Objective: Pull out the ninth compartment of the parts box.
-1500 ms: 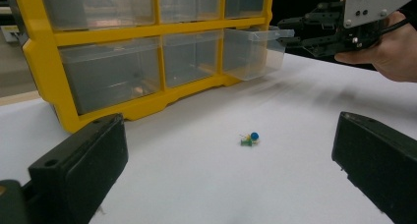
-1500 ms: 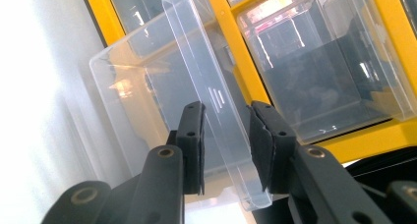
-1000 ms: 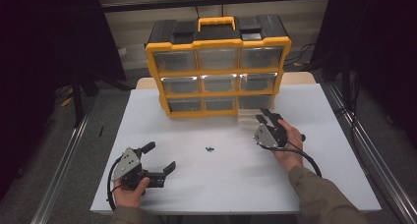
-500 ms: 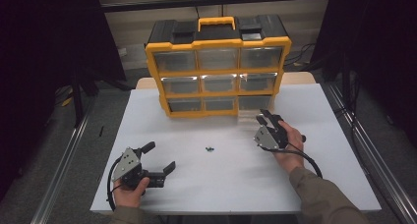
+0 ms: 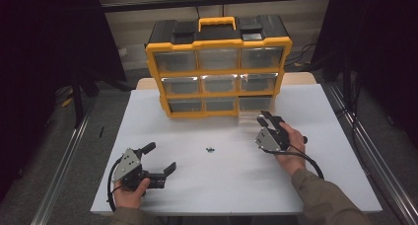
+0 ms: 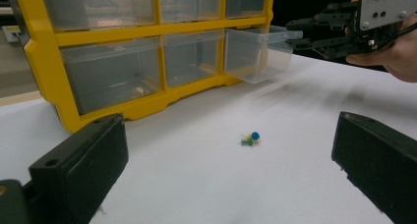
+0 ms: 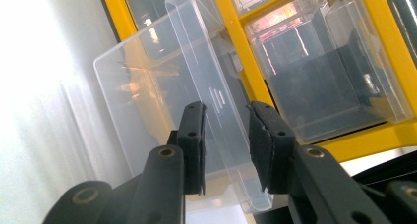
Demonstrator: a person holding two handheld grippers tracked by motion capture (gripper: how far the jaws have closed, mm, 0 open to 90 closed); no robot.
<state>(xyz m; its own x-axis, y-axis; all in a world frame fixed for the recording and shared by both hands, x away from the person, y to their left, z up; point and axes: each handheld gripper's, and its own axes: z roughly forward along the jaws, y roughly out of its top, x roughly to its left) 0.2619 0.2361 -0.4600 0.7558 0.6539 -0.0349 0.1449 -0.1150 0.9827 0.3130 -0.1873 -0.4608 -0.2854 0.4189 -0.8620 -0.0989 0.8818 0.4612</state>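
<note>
In the high view, the yellow organizer (image 5: 219, 67) stands at the far side of the white bench (image 5: 236, 185). The right tongs (image 5: 264, 119) are now nearer to its bottom right drawer (image 5: 254, 111) than a moment ago. That drawer sticks out of the organizer, so the pull seems already begun. The left tongs (image 5: 158, 158) stay in front of the organizer toward the left, with jaws apart and empty, and have not moved.

In the left gripper view, small colored pins (image 6: 251, 138) lie on the bench in front of the organizer, between the two tongs. I think they are pushpins, but they are too small to tell.

In the right gripper view, the jaws stand on both sides of the drawer's front lip. A gap remains, so they are not yet clamped.
</note>
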